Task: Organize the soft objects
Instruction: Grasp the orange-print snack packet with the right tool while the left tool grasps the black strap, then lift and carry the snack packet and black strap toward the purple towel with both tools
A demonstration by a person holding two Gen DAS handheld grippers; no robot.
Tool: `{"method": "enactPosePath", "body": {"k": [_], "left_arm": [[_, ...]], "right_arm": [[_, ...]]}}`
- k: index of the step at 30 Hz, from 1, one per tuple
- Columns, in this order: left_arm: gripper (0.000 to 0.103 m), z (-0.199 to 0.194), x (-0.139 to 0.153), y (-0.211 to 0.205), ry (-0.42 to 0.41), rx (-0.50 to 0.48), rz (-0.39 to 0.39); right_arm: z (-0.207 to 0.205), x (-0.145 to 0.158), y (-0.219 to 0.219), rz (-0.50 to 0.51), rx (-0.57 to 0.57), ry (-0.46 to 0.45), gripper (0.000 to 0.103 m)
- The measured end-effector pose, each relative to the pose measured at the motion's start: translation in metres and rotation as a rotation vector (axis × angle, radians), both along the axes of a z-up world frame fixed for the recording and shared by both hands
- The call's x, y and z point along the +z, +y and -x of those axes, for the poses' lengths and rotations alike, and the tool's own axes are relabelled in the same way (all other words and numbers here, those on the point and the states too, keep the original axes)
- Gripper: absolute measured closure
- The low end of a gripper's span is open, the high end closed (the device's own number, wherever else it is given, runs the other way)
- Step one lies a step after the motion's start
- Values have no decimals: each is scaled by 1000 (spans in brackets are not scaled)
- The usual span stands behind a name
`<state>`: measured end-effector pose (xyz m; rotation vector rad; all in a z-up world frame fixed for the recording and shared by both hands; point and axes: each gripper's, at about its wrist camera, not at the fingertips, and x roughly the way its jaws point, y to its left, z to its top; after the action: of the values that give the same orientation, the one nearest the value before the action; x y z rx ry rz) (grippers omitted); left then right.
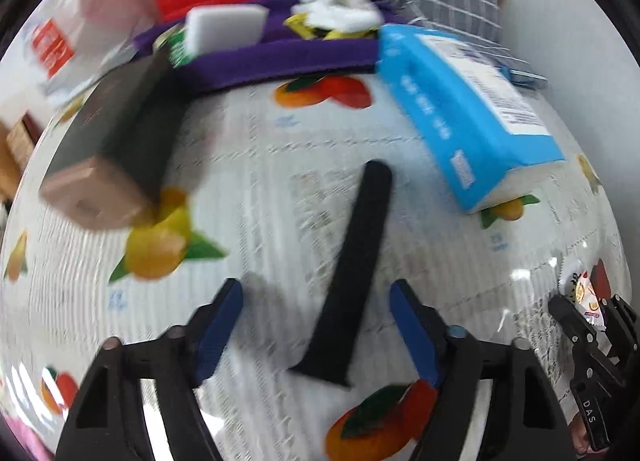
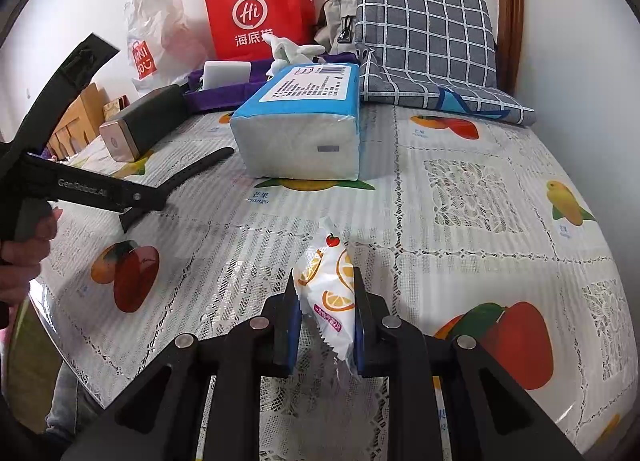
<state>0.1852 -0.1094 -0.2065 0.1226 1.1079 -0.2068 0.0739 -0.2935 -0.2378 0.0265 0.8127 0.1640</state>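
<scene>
A black strap (image 1: 352, 273) lies on the fruit-print tablecloth between the fingers of my open left gripper (image 1: 316, 293), which hangs just above it; the strap also shows in the right wrist view (image 2: 200, 169). My right gripper (image 2: 325, 289) is shut on a white snack packet with orange slices (image 2: 330, 285), which also shows in the left wrist view (image 1: 580, 293). A purple fabric tray (image 1: 280, 57) at the back holds a white sponge (image 1: 226, 27), a white cloth (image 1: 332, 1) and yellow items. A blue tissue pack (image 2: 300, 121) lies in front of the tray.
A dark box with a rose-gold end (image 1: 116, 141) lies left of the strap. A red paper bag (image 2: 260, 9), a white plastic bag (image 2: 156, 33) and a grey checked cushion (image 2: 424, 41) stand along the back wall. The left gripper's body (image 2: 80, 189) reaches in from the left.
</scene>
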Motion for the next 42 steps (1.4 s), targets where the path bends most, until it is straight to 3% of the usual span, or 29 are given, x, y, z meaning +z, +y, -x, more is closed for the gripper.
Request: {"method": "enactPosePath", "body": {"k": [1,2,5,8,11,16,20,23,28,42], "left_arm": [[66,0,2,-3,-9,-16,9],[82,1,4,-9,-14,-40,11],[82,5,3,-18,-38,-94,-50],[81,0,2,-11,-17,-74,13],[73,-8,0,-4,3,-66,87],[72,-2,-2,-15,-55,-91,27],[83,-5,-2,-17,-60,-125,15],[83,-6,1,-14,-47,-114,21],[83,-5,11,-7,-62,-92,29],[83,-8,57,46,-125,6,122]], "right_arm": [[0,0,0,-1,-1,1,81],[0,0,0,-2,-2,3,81],[1,0,1,-2,-6,4,81],[0,0,1,6,-8,4,82],[0,0,2,8,-9,8,82],[-2,0,2,16,-13,15,82],[-5,0,4,22,-22,27,82],[-6,2,5,25,-31,38,82],[-7,9,1,-58,-52,58,83],[-24,52,25,-26,-28,6,83]]}}
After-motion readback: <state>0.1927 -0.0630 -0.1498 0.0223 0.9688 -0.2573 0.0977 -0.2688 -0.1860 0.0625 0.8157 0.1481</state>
